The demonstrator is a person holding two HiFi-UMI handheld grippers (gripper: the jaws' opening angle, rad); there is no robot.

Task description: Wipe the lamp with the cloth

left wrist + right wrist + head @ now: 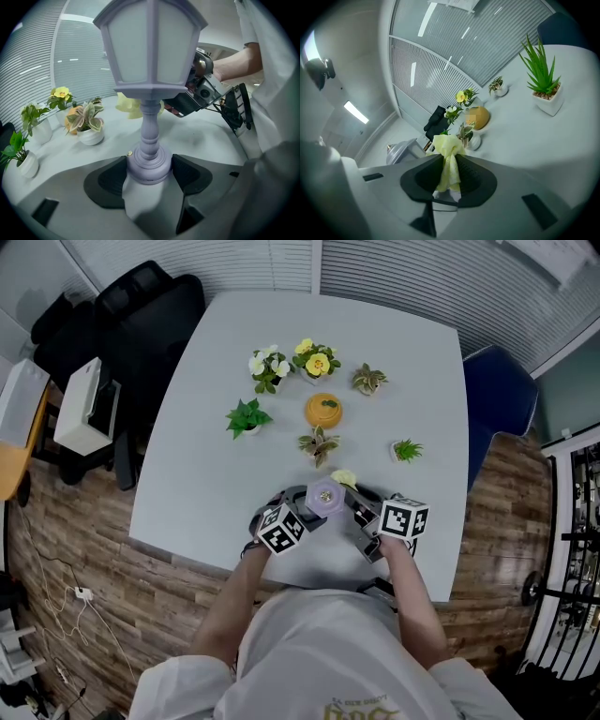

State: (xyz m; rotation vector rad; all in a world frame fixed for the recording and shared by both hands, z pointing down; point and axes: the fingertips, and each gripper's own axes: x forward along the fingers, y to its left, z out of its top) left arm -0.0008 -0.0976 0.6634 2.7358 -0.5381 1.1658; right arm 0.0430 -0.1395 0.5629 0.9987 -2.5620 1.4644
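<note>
A lavender lantern-shaped lamp (325, 496) stands near the table's front edge, between my two grippers. Its round base (149, 164) sits between the jaws of my left gripper (149, 177), which is shut on it; the lamp stands upright. My right gripper (449, 180) is shut on a pale yellow cloth (449, 161) that bunches up above the jaws. From the left gripper view, the cloth (132, 105) hangs just behind the lamp's stem, beside the right gripper (197, 91). The lamp's top (400, 152) shows left of the cloth in the right gripper view.
Small potted plants (247, 417) (319, 443) (406, 450) (369, 380), two flower pots (269, 367) (317, 361) and an orange round pot (323, 410) stand on the grey table (187, 474) beyond the lamp. A black chair (141, 324) is at the left, a blue chair (500, 390) at the right.
</note>
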